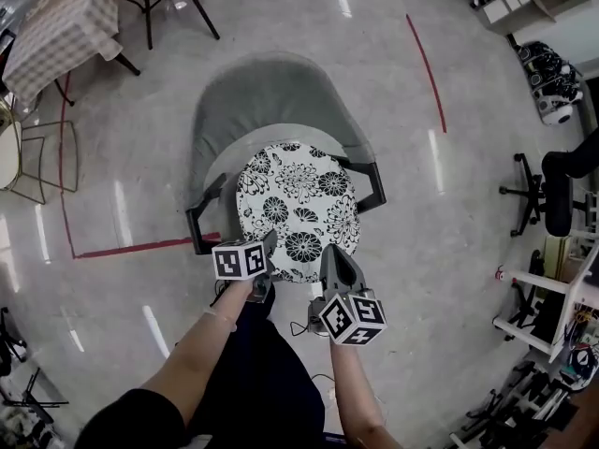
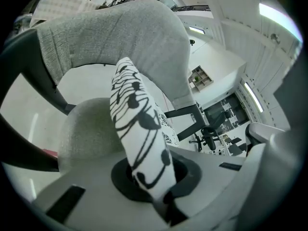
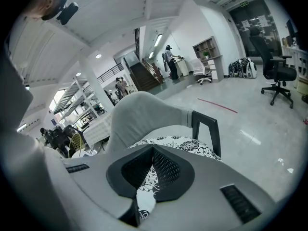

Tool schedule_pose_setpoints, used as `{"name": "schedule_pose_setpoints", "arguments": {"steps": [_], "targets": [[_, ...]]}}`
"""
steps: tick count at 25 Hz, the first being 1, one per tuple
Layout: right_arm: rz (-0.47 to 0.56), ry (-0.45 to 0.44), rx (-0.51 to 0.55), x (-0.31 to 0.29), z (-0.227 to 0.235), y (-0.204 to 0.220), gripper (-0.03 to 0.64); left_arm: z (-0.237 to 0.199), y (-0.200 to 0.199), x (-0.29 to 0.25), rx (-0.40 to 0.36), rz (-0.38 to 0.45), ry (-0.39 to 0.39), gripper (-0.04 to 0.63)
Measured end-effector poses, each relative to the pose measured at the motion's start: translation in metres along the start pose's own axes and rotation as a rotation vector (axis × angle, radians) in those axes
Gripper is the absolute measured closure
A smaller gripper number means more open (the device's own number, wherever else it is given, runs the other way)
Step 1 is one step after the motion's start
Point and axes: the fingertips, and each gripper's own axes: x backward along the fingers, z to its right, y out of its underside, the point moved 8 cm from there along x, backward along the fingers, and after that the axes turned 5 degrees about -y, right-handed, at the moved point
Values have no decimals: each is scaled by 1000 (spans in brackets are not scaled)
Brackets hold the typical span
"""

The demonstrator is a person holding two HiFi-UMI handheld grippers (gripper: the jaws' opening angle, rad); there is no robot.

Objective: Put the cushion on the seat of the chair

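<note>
A round white cushion (image 1: 299, 204) with black flowers lies over the seat of a grey armchair (image 1: 271, 92) with black arms. Both grippers hold the cushion's near edge. My left gripper (image 1: 270, 243) is shut on the rim at the near left. In the left gripper view the cushion (image 2: 134, 124) stands edge-on, clamped in the gripper (image 2: 154, 184), above the grey seat (image 2: 86, 129). My right gripper (image 1: 334, 255) pinches the near right rim. In the right gripper view its black pads (image 3: 168, 170) close on the patterned fabric (image 3: 180, 143), with the chair back (image 3: 139, 114) behind.
A table with a checked cloth (image 1: 65, 21) and a wire-frame chair (image 1: 37, 162) stand at the left. Red tape lines (image 1: 140, 247) mark the glossy floor. A black office chair (image 1: 552, 190) and white shelving (image 1: 552, 316) are at the right.
</note>
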Motion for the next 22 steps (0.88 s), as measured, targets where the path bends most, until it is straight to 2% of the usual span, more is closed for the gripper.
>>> {"name": "schedule_pose_setpoints", "arguments": {"steps": [13,22], "targets": [[-73,-77,67,-34,-14,23,612,-40,18,-20,-9,-34,-119,565],[-97,-76,56,-29,-13,37,611,-55,23,-34,-14,-82,-214,528]]}}
